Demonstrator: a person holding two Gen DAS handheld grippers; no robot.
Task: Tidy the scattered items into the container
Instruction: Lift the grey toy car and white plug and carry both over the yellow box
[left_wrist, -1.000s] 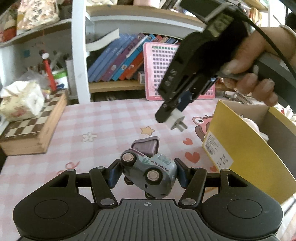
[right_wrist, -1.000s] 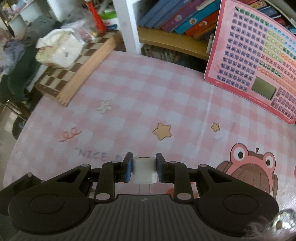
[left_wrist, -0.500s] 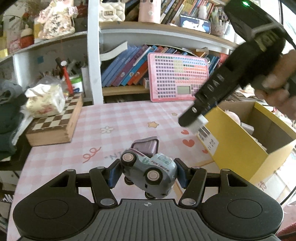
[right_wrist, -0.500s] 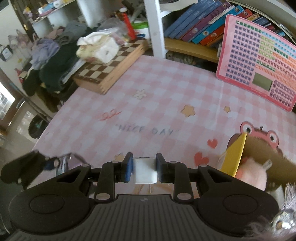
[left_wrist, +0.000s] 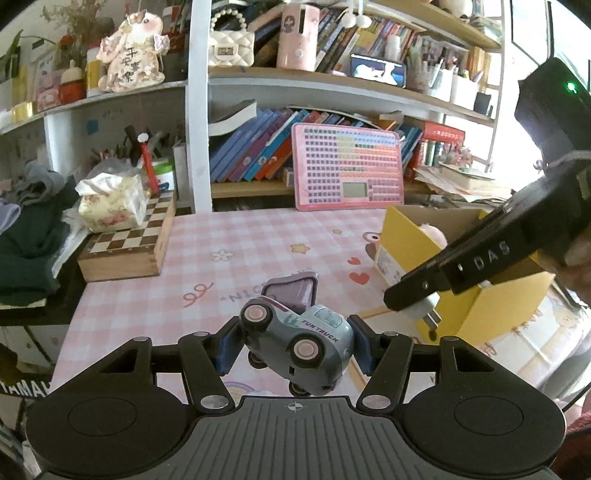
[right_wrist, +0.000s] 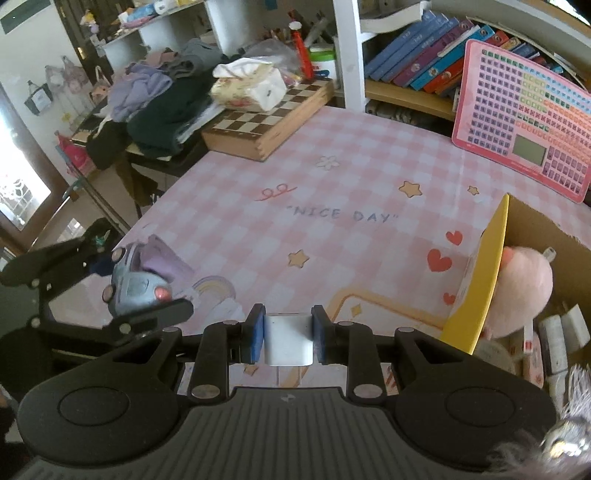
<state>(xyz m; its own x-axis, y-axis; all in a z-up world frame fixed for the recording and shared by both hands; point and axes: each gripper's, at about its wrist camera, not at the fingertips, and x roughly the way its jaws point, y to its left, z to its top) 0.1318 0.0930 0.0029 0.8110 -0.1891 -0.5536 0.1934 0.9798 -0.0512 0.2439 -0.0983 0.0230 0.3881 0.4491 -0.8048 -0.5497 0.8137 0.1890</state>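
My left gripper is shut on a blue-grey toy truck with pink wheels and a raised purple tipper, held above the pink checked table. My right gripper is shut on a white plug adapter, prongs pointing down. In the left wrist view the right gripper hangs by the near corner of the yellow cardboard box, with the adapter under its tip. In the right wrist view the truck and left gripper sit at left and the box at right, holding a pink plush.
A wooden chessboard box with a tissue pack stands at the table's left edge. A pink keyboard toy leans on the bookshelf behind. Clothes are piled left of the table. White chargers lie in the box.
Both grippers have drawn back and risen with their loads, so more table and shelf shows. The right gripper has moved right toward the yellow box, which now appears in its view.
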